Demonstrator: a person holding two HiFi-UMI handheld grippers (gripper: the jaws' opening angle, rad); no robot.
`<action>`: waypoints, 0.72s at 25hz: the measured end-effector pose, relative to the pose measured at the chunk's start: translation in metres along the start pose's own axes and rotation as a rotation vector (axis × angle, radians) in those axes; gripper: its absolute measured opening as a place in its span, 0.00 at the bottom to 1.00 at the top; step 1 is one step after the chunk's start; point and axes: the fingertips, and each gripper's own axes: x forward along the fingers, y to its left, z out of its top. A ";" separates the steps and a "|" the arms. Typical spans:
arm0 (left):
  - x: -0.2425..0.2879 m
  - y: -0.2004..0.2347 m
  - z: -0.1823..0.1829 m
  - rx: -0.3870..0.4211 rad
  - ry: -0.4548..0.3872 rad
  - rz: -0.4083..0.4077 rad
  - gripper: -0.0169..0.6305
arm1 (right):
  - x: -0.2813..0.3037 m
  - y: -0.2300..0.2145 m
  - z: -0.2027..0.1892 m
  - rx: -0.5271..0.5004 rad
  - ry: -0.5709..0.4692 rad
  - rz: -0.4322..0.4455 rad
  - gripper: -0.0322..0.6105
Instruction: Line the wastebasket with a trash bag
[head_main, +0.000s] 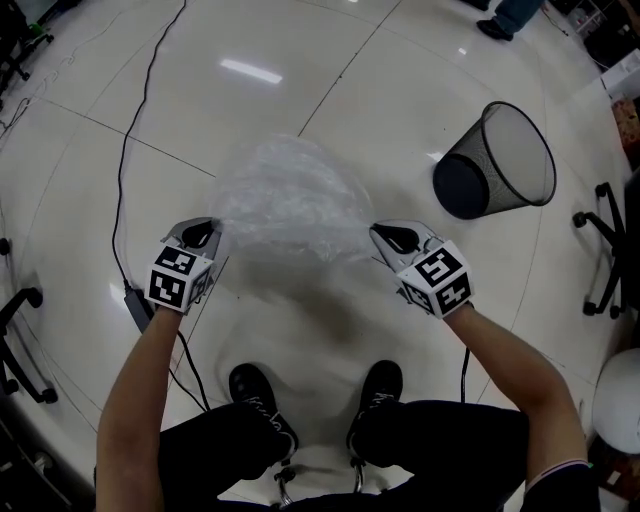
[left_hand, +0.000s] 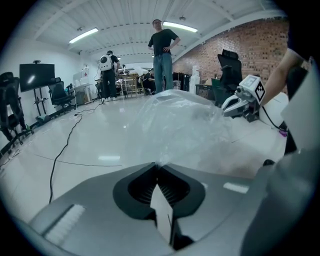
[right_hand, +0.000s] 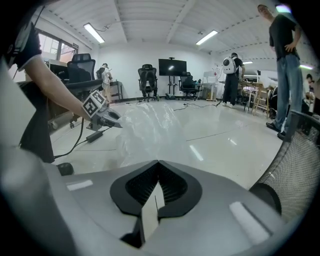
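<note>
Left gripper (head_main: 213, 232) and right gripper (head_main: 378, 236) are both seen closed, jaws together, each clamped on an edge of the clear crinkled plastic trash bag (head_main: 285, 200). The bag is held stretched between the two grippers, off the floor, in front of the person's black shoes (head_main: 262, 395). A glossy white tiled floor (head_main: 90, 190) with ceiling-light reflections is seen below; a black cable (head_main: 135, 130) is run across it on the left gripper's side. The room is a large open workspace: black office chairs (right_hand: 146, 82), a dark screen on a stand (right_hand: 172, 66), a red brick wall (left_hand: 235, 45) and a standing person (left_hand: 162, 50) are seen farther off. The bag is thin, translucent, heavily wrinkled and puffed out away from the person. The black wire-mesh round wastebasket (head_main: 497, 160) is tipped on its side on the floor, well apart from the bag, beyond the right gripper, with nothing seen inside it.
</note>
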 end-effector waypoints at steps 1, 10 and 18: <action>-0.005 0.001 0.005 -0.002 0.000 -0.013 0.05 | -0.003 0.000 0.007 -0.008 -0.010 0.000 0.05; -0.070 -0.011 0.079 0.108 -0.019 -0.072 0.05 | -0.044 0.009 0.084 -0.071 -0.141 0.000 0.05; -0.122 -0.029 0.154 0.117 -0.148 -0.039 0.04 | -0.096 0.007 0.139 -0.087 -0.229 -0.057 0.05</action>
